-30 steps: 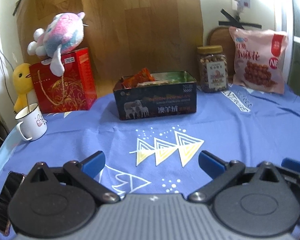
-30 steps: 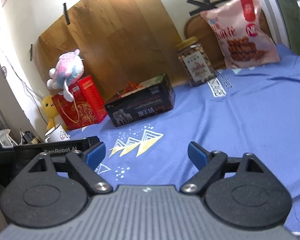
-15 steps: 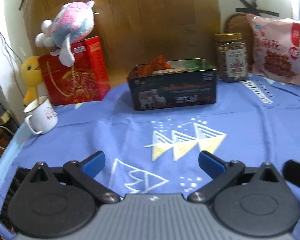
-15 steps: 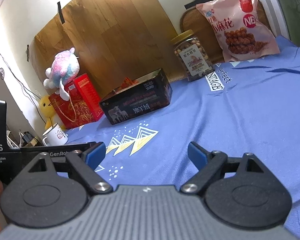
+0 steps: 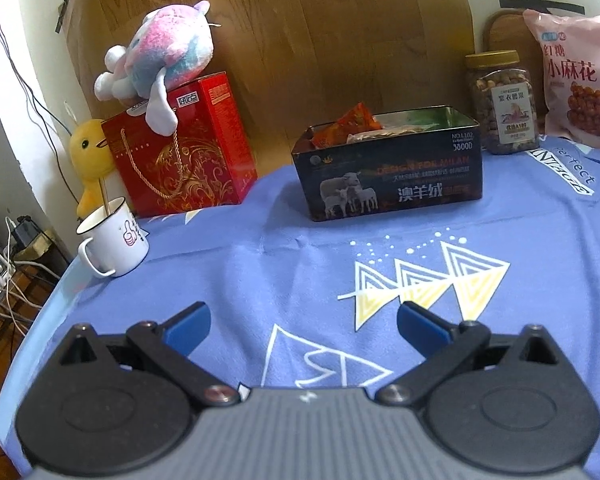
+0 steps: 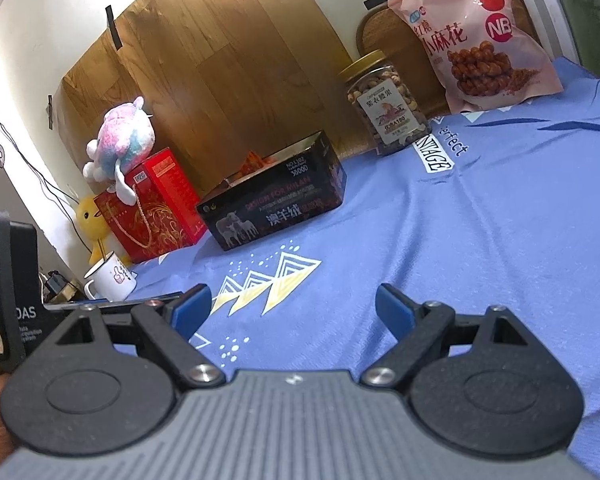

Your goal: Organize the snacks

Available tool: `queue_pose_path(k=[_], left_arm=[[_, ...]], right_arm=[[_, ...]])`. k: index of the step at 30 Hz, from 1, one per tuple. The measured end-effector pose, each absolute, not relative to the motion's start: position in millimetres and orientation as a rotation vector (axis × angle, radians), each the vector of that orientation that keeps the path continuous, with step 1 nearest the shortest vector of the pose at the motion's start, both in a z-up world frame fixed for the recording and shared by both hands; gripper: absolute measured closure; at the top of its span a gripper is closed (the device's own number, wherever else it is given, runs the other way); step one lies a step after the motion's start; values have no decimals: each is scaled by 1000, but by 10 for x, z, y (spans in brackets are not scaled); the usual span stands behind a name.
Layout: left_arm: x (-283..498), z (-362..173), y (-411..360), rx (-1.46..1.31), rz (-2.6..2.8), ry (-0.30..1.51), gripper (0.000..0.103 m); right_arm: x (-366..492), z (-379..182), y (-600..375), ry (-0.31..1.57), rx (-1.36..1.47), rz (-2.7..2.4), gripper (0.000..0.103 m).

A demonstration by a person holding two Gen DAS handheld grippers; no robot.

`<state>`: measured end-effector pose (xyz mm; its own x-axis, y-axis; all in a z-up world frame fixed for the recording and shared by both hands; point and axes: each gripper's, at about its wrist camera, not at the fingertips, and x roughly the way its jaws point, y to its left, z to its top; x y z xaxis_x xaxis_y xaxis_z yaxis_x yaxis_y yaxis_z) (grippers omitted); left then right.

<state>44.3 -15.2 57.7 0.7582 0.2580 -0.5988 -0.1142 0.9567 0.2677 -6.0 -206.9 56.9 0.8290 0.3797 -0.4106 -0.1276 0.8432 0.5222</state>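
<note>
A dark tin box (image 5: 388, 168) with sheep printed on it stands on the blue cloth, with orange snack packets (image 5: 352, 124) inside. It also shows in the right wrist view (image 6: 276, 204). A jar of nuts (image 5: 502, 102) (image 6: 386, 102) and a pink snack bag (image 5: 580, 80) (image 6: 476, 36) stand at the back right. My left gripper (image 5: 304, 322) is open and empty, low over the cloth, well short of the tin. My right gripper (image 6: 290, 310) is open and empty, also near the front.
A red gift box (image 5: 180, 148) with a plush toy (image 5: 156, 52) on top stands at the back left, beside a yellow duck (image 5: 88, 152) and a white mug (image 5: 114, 240). The table edge (image 5: 40, 320) runs along the left. A wooden board (image 5: 300, 40) leans against the wall.
Both grippers have drawn back and shifted left; the tin and jar now sit further right in the left view. Both stay open and empty.
</note>
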Motion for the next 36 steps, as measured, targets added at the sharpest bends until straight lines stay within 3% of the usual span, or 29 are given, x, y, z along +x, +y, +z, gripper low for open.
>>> queue_pose_path(k=[36], left_arm=[[340,706,-168,293,260,595,0]], right_arm=[[-108,620,-2119,503,535,322,12]])
